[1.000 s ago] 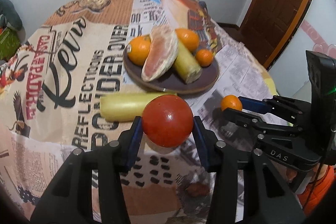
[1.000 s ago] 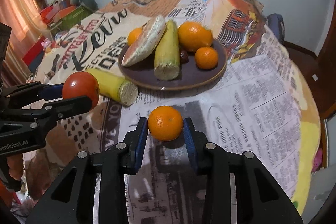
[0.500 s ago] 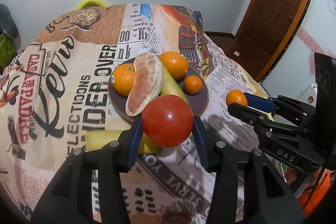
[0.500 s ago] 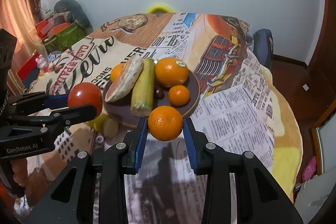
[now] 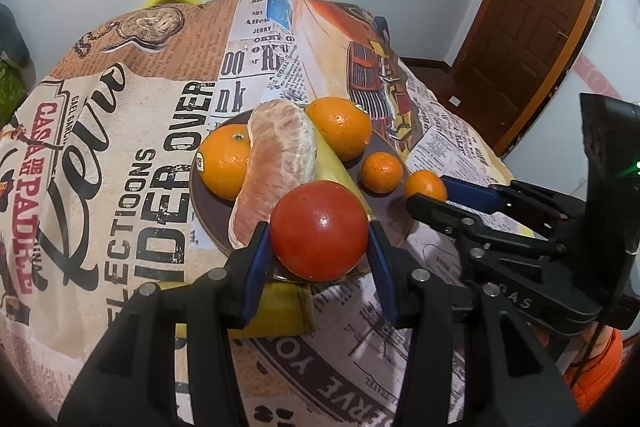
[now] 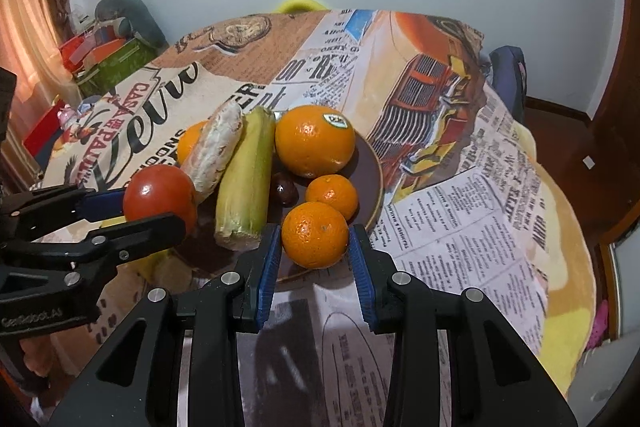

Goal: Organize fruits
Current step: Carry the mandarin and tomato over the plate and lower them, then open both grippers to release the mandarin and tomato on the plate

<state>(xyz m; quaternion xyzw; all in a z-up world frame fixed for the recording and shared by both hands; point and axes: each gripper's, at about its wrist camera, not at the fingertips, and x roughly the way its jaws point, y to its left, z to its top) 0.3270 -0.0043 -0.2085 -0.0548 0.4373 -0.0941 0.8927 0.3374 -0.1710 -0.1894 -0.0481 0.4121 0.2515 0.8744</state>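
My left gripper [image 5: 319, 239] is shut on a red tomato [image 5: 319, 231] and holds it above the near left rim of the dark brown plate [image 5: 200, 203]. My right gripper [image 6: 315, 247] is shut on a small orange [image 6: 315, 235] over the plate's [image 6: 370, 163] near right rim. On the plate lie two large oranges [image 5: 225, 163] [image 6: 314, 141], a small orange [image 6: 332, 195], a peeled grapefruit segment [image 5: 276, 171] and a yellow-green corn piece [image 6: 246, 183]. The tomato [image 6: 160, 193] also shows in the right wrist view, and the held orange [image 5: 425, 185] in the left wrist view.
A second yellow corn piece [image 5: 276, 307] lies on the newspaper-print tablecloth [image 5: 120, 147] just in front of the plate, under my left gripper. A small dark fruit [image 6: 285, 189] sits on the plate. A wooden door [image 5: 532, 11] stands right; boxes [image 6: 108, 63] clutter the left.
Both grippers have risen and moved forward with their fruit, from the cloth in front of the plate to over the plate's near rim. The fruit on the plate has not moved.
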